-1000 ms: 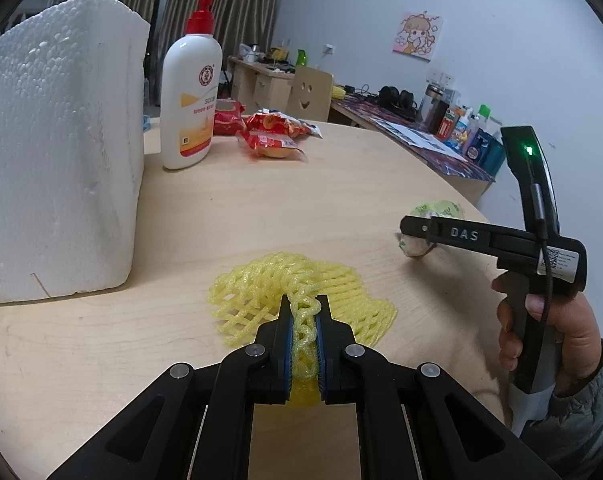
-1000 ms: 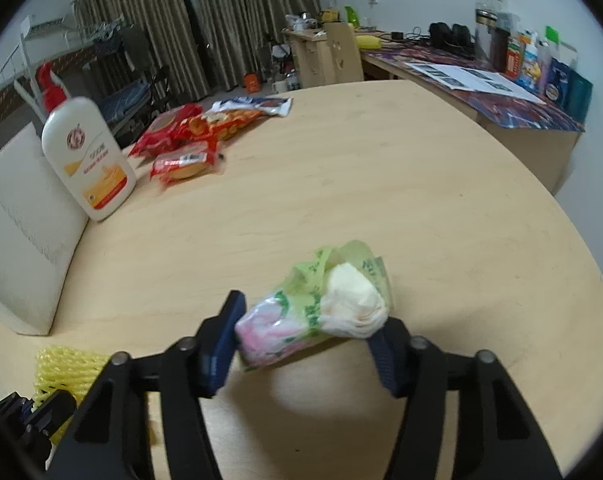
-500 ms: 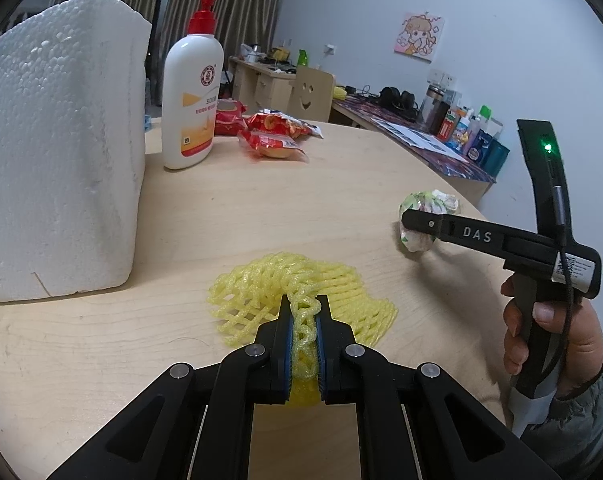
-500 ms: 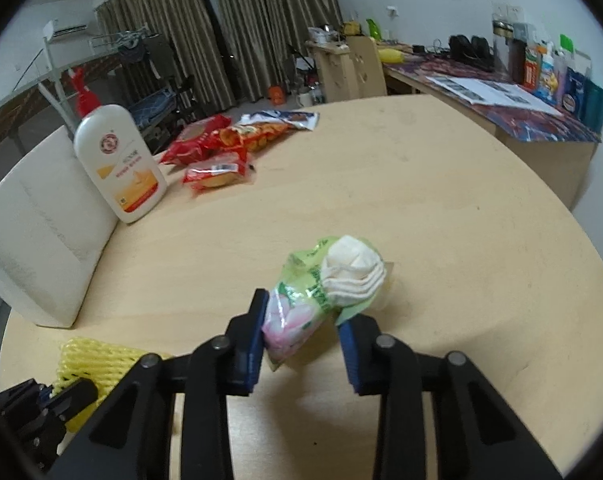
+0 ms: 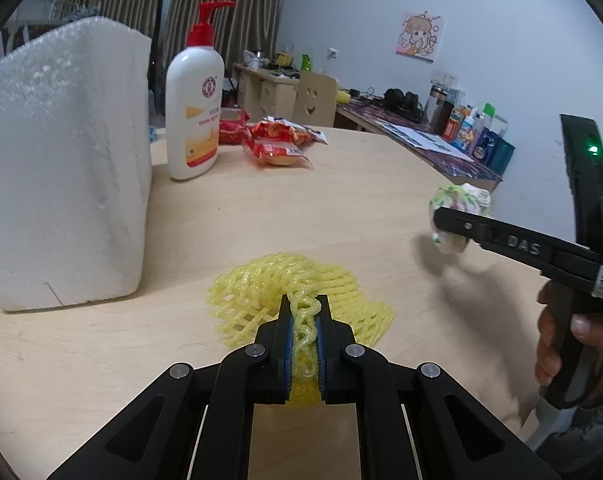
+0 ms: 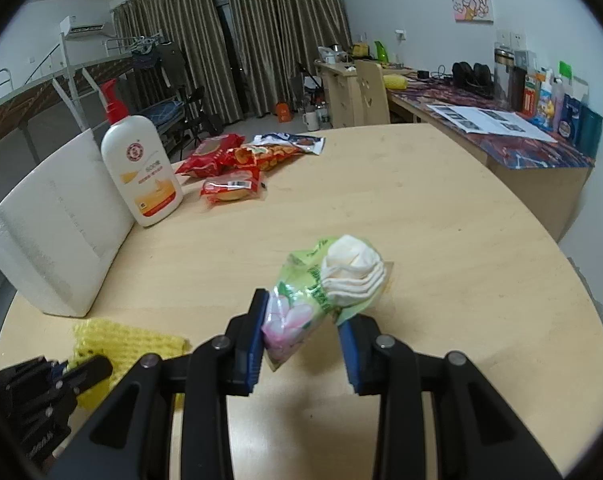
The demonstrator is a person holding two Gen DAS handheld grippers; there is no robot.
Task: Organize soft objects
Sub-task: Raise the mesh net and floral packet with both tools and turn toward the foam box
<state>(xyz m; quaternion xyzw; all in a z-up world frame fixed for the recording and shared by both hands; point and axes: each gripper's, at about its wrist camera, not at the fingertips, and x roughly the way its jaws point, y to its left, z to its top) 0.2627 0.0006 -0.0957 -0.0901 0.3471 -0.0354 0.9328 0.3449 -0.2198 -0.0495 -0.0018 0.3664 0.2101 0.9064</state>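
Observation:
A yellow foam net [image 5: 257, 284] lies flat on the round wooden table [image 5: 261, 216]. My left gripper [image 5: 304, 304] is shut on a bunched fold at its near edge. The net [image 6: 129, 344] and the left gripper [image 6: 89, 368] also show at the lower left of the right wrist view. A soft green and pink plastic packet with a white wad inside [image 6: 325, 284] is pinched between the blue pads of my right gripper [image 6: 302, 312], tilted and clear of the tabletop. From the left wrist view the packet [image 5: 457, 198] hangs at the tip of the right gripper [image 5: 441, 216], held by a hand [image 5: 573, 344].
A white foam block [image 5: 61, 160] stands at the left, with a white pump bottle [image 5: 195, 116] beside it. Several red snack packets [image 5: 277, 144] lie behind the bottle. A cluttered desk [image 6: 521, 140] runs past the table's far right edge.
My right gripper's jaws closed on the packet, then raised it off the table. The left gripper and the yellow net stayed put.

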